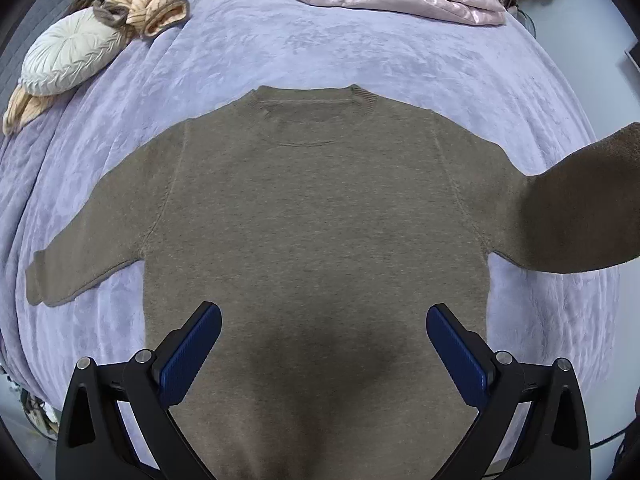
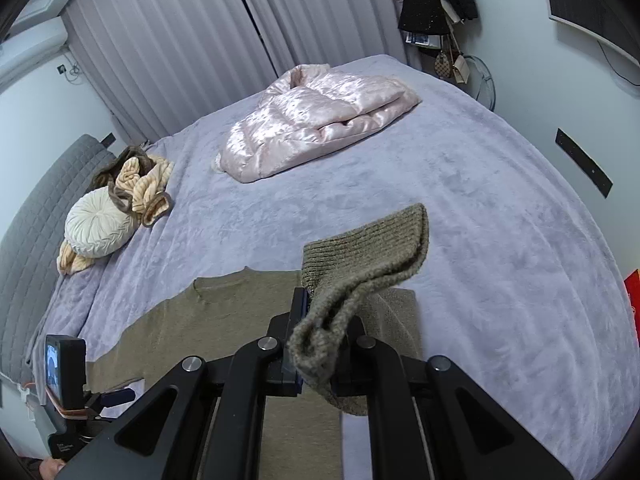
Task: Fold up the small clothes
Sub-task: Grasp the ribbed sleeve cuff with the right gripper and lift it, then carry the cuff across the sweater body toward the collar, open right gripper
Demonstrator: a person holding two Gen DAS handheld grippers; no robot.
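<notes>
The right gripper (image 2: 320, 320) has its fingers pressed together on the ribbed cuff (image 2: 360, 264) of the sweater's right sleeve, holding it lifted above the bed so the knit bunches and droops over the fingers. The left gripper (image 1: 323, 344) has its blue-padded fingers (image 1: 192, 356) spread wide, holding nothing, poised over the lower body of the sweater (image 1: 316, 220).

The olive-brown sweater lies flat on the lavender bedspread (image 1: 280, 48), neckline away from the grippers, its left sleeve (image 1: 84, 252) stretched out on the cover and its right sleeve (image 1: 580, 208) raised off it toward the edge of the left wrist view.

Well beyond the sweater, a folded pink satin quilt (image 2: 316, 120) rests on the far part of the bed. Near the grey headboard (image 2: 36, 216) sit a round cream cushion (image 2: 98, 226) and a peach knitted item (image 2: 146, 188) touching it.
</notes>
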